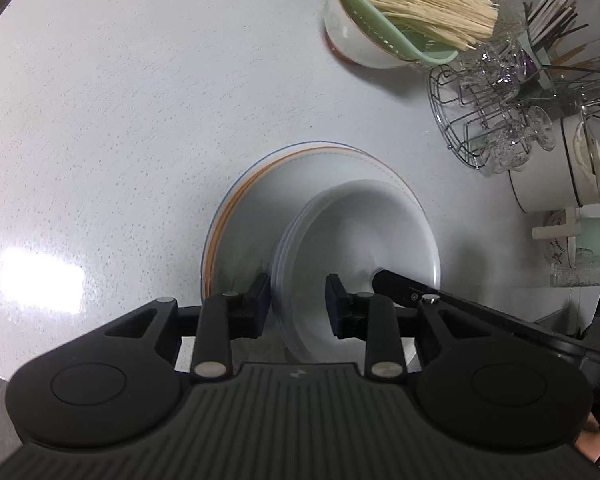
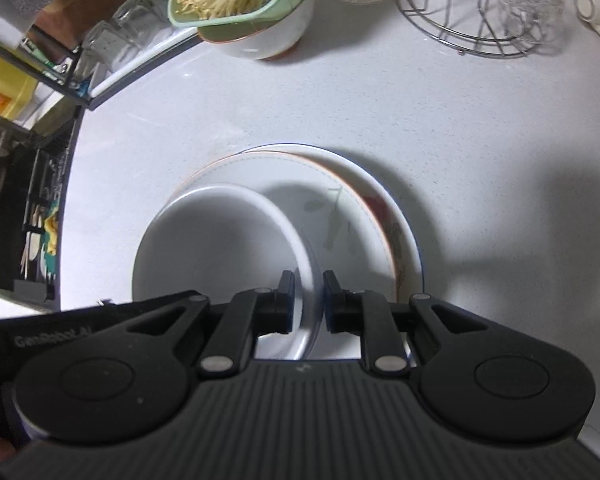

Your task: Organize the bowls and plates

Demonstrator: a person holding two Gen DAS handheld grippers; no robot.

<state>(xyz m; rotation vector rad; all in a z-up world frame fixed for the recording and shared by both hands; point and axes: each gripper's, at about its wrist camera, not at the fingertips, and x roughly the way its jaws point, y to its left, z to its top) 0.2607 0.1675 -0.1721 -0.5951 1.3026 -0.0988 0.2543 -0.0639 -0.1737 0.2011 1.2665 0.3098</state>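
Observation:
A stack of white bowls [image 1: 364, 236] is held over a stack of orange-and-blue-rimmed plates [image 1: 252, 216] on the white counter. My left gripper [image 1: 298, 304] is shut on the left rim of the bowl stack. In the right wrist view my right gripper [image 2: 309, 300] is shut on the right rim of the same bowls [image 2: 216, 248], above the flower-patterned plates [image 2: 352, 216]. The right gripper's finger [image 1: 400, 286] shows inside the bowl in the left wrist view.
A white bowl with a green strainer of noodles [image 1: 396, 24] stands at the back. A wire rack with glasses [image 1: 496, 120] and a white pot [image 1: 556, 176] are to the right. A black shelf [image 2: 40, 92] with jars borders the counter's left.

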